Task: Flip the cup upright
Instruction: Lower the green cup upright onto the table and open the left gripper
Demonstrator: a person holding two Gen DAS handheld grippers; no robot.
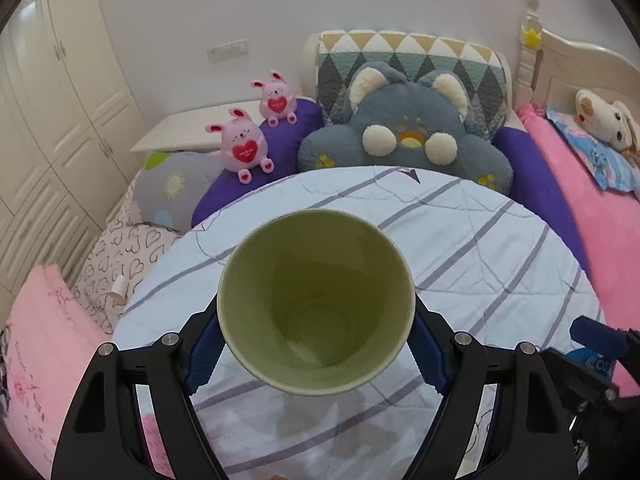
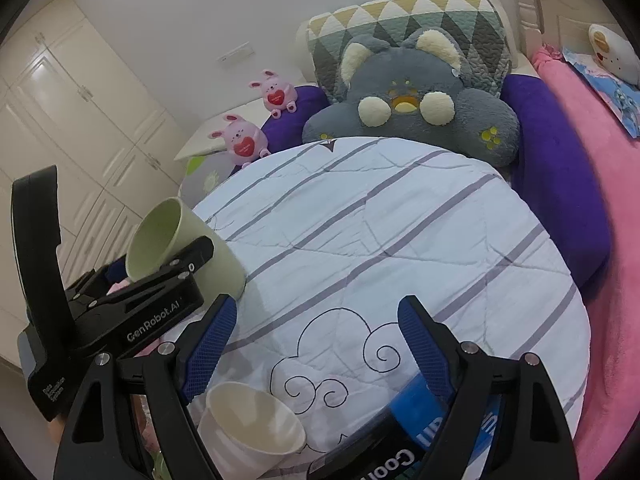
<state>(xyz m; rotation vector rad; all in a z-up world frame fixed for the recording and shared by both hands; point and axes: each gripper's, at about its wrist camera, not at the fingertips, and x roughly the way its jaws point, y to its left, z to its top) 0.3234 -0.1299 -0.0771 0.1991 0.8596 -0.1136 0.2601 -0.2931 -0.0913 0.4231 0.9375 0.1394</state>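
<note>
My left gripper [image 1: 316,344] is shut on a pale green cup [image 1: 316,300] and holds it above the striped quilt [image 1: 480,248], its open mouth tilted toward the camera. In the right wrist view the green cup [image 2: 160,236] sits between the left gripper's fingers [image 2: 188,260] at the left, its base near the quilt. My right gripper [image 2: 316,344] is open and empty over the quilt [image 2: 380,232]. A white cup [image 2: 252,428] stands mouth up just below the right gripper's left finger.
A grey plush cushion [image 1: 400,132] and two pink bunny toys [image 1: 244,144] sit at the quilt's far edge. A dark can with a blue label [image 2: 400,436] lies near my right gripper. Pink bedding [image 1: 580,200] lies on the right, white wardrobes [image 1: 52,100] on the left.
</note>
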